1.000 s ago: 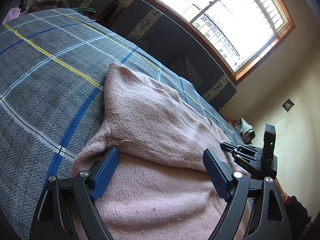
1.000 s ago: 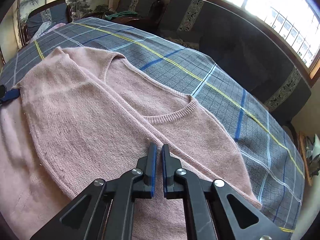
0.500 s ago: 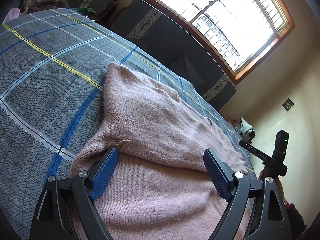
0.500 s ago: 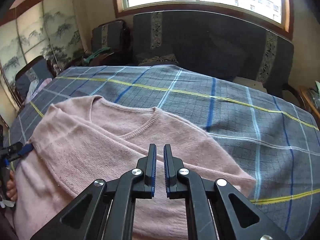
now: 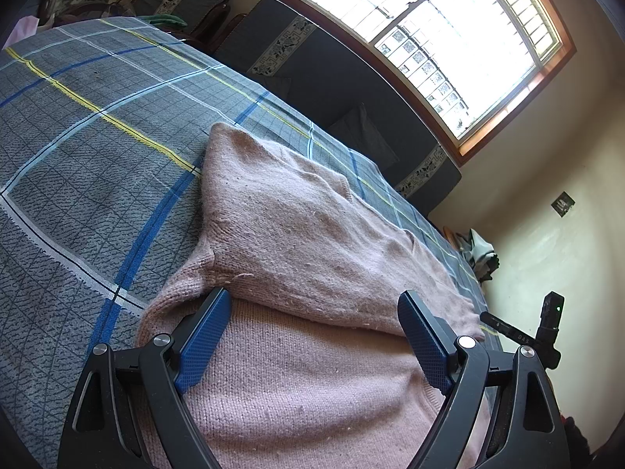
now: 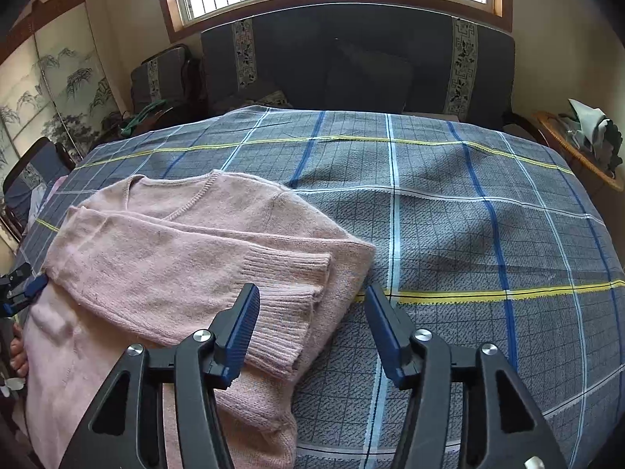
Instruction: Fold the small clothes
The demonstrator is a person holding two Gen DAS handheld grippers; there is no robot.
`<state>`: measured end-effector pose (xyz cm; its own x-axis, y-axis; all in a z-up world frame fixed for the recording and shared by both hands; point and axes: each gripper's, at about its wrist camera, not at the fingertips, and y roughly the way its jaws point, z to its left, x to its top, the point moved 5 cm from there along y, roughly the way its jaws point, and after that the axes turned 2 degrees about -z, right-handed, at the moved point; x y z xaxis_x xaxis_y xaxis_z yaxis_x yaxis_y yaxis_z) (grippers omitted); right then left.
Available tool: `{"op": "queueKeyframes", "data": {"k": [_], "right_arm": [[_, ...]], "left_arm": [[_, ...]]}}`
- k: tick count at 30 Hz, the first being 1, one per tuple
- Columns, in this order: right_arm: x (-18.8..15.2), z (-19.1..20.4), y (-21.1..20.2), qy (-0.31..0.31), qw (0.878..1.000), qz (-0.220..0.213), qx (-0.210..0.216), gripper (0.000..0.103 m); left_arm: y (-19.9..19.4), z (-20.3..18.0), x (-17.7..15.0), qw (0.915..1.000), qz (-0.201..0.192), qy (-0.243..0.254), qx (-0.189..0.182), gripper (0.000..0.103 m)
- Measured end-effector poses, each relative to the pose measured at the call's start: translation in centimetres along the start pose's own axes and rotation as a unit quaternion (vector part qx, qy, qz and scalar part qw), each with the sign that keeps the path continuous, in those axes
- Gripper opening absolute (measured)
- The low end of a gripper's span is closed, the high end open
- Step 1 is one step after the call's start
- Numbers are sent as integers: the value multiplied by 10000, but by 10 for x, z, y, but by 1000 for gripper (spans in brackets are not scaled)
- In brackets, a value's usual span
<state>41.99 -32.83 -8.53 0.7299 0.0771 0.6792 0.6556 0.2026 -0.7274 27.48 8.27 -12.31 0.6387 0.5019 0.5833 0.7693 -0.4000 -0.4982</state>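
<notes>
Sweater (image 6: 164,258) on blanket (image 6: 468,234), sleeve cuff (image 6: 289,297) folded across it, sofa (image 6: 359,66) behind

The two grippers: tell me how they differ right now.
The left gripper sits low on the pink sweater, its fingers straddling a fold; the right gripper is at the sweater's edge, one finger over the ribbed cuff, the other over the plaid cover. Both stand open, gripping nothing, with blue pads.

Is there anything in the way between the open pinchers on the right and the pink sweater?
Nothing visible blocks it. The right gripper is open, right at the ribbed cuff of the pink knitted sweater, which lies on the grey checked blanket. The left gripper is open over the sweater too.
</notes>
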Motion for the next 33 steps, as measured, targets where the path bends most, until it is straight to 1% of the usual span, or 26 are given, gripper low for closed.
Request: {"op": "queueKeyframes", "data": {"k": [1,2,3,4,5,7,8,9,10,12,14,15,16,17,18,20,22,24,25,26,27,29,30,31,33], "right_arm": [[0,4,1,-74,10000,-45,22,51],[0,8,4,-175,9998,-13,27,39],[-1,12,10,-236,9996,146,33,24],[-4,14,16,-263,9991,325,21,25],[-5,17,19,-307,9988,380,-26,26],[-3,16,17,-292,9992,277,-78,26],[0,13,12,-194,9997,132,-52,27],[3,10,10,-95,9999,36,-11,30],[4,6,11,-11,10000,46,41,32],[2,1,20,103,9997,224,46,34],[0,4,27,122,9991,338,210,35],[-1,9,28,50,9990,347,260,29],[-1,13,29,-80,9993,325,191,22],[-1,18,29,-167,9994,291,108,13],[0,20,29,-149,9995,245,105,11],[9,24,20,-101,9999,-33,133,9],[22,28,5,-8,9990,-431,103,9],[37,25,-14,235,9951,-938,203,9],[42,22,-16,333,9938,-1033,232,9],[42,18,-11,400,9943,-966,189,9],[37,13,-1,456,9957,-799,97,9],[19,6,20,584,9975,-394,54,9],[10,3,25,646,9975,-290,30,9],[4,0,29,724,9971,-231,44,9],[-2,-5,31,926,9952,-256,184,9]], "left_arm": [[0,0,0,10000,-1,-1,-1,87],[0,0,0,10000,-1,0,-1,87],[0,0,0,10000,-1,0,-2,87],[0,0,0,10000,0,3,-1,88],[0,0,0,10000,-1,0,-3,88],[0,0,0,10000,-1,0,-3,88],[0,0,0,10000,-1,1,-2,88],[0,0,0,10000,-2,1,-2,88],[0,0,0,10000,-1,2,-1,88],[0,0,0,10000,-1,2,-2,88],[0,0,-1,10000,0,4,-3,88],[0,-1,-1,10000,0,5,-1,88],[0,-1,-1,10000,0,5,-2,88],[0,-1,-1,10000,0,6,-2,88],[0,-1,-1,10000,0,5,-2,89],[0,-1,-1,10000,-1,5,-1,89],[0,-1,-1,10000,-1,6,0,89],[0,-1,-1,10000,0,7,-1,89],[0,-1,-1,10000,0,7,-1,89],[0,-1,-1,10000,-1,7,-1,89],[0,-1,-1,10000,-1,6,0,89],[0,-1,-1,10000,-1,7,1,89],[0,-1,-1,10000,-1,8,1,89],[0,-1,-1,10000,-2,8,1,89],[0,-1,-1,10000,-1,9,1,89]]}}
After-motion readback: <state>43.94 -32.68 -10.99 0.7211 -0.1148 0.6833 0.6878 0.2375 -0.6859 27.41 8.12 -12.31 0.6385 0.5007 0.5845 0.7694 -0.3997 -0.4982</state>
